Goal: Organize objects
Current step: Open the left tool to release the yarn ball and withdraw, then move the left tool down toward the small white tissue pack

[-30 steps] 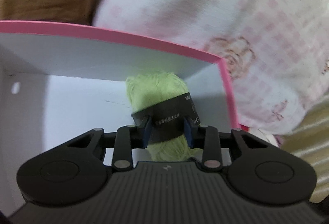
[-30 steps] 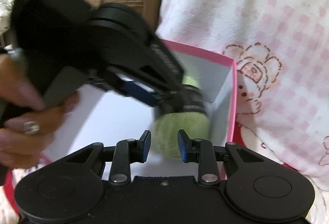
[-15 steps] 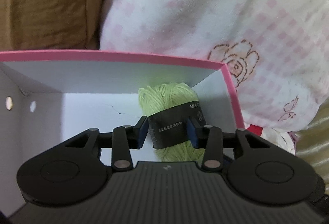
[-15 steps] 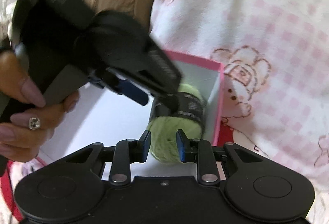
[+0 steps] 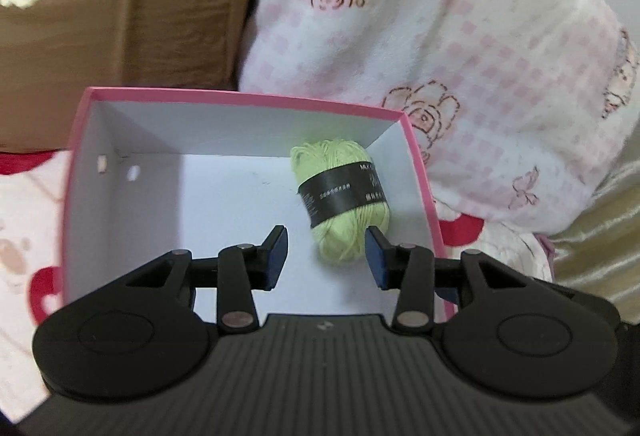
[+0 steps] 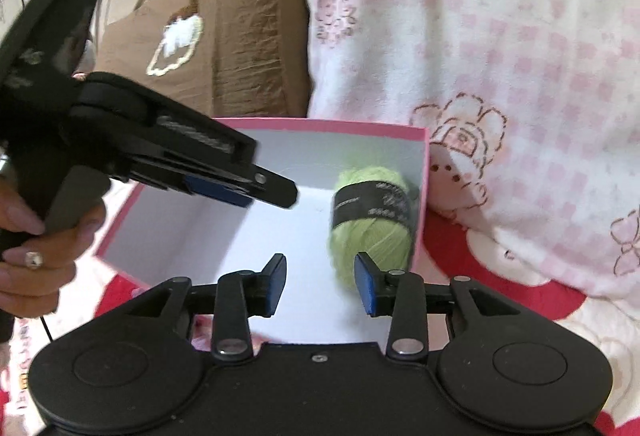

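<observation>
Left wrist view, left to right: the pink box [image 5: 248, 98] fills mid-frame, its white floor bare at left; the left gripper [image 5: 326, 256] hangs at lower centre, jaws apart and holding nothing. The green yarn ball [image 5: 340, 192] lies on its side in the box's far right corner, near the wall, judged stowed. Right wrist view: the hand [image 6: 36, 236] at left edge; the right gripper [image 6: 320, 280] is parted and empty; pink blanket [image 6: 500, 36] at right.
</observation>
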A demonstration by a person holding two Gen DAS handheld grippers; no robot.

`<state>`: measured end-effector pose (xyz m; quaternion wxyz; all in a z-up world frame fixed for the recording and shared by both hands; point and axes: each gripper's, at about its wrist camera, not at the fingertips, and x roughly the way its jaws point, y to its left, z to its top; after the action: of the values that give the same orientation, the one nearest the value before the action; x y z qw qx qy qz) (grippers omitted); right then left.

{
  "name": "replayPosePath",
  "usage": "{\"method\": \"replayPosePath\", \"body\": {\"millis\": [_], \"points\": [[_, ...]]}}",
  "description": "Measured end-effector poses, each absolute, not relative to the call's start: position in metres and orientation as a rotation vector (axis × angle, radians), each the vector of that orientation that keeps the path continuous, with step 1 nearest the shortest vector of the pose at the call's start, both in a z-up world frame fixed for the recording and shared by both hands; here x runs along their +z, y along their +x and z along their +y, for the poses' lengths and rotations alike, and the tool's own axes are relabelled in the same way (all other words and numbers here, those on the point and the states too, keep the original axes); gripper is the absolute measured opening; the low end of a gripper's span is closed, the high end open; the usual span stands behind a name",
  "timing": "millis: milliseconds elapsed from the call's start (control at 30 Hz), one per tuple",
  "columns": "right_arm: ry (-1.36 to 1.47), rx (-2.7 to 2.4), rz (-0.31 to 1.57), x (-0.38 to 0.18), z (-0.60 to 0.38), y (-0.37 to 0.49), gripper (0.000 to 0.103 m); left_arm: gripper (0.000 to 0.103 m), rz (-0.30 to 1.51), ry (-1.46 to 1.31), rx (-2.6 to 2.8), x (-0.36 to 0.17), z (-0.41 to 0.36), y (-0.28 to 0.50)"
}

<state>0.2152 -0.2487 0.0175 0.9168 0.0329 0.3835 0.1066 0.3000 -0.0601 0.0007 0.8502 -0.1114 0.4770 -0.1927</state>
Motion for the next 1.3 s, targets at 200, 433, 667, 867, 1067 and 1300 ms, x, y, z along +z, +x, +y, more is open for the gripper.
{"method": "replayPosePath", "body": {"millis": [200,433,667,867,1067,1300], "points": [[0.086,0.225,0.802,0.039,-0.24,0.192,0.063,0.05,0.948,-0.215,-0.397,0.029,-0.035,0.251],[0.076,0.245,0.807,0.056,-0.228,0.166,0.076,0.059,0.965,-0.162,-0.379,0.055,-0.008,0.205],[-0.004,0.292,0.791,0.076,-0.204,0.145,0.09,0.065,1.002,-0.096,-0.373,0.068,0.004,0.176],[-0.061,0.286,0.806,0.083,-0.192,0.133,0.093,0.072,1.014,-0.074,-0.4,0.067,0.008,0.161],[-0.106,0.32,0.839,0.084,-0.187,0.119,0.093,0.076,1.043,-0.083,-0.439,0.06,0.012,0.146],[-0.122,0.434,0.883,0.08,-0.177,0.098,0.093,0.076,1.068,-0.085,-0.46,0.054,0.013,0.126]]}}
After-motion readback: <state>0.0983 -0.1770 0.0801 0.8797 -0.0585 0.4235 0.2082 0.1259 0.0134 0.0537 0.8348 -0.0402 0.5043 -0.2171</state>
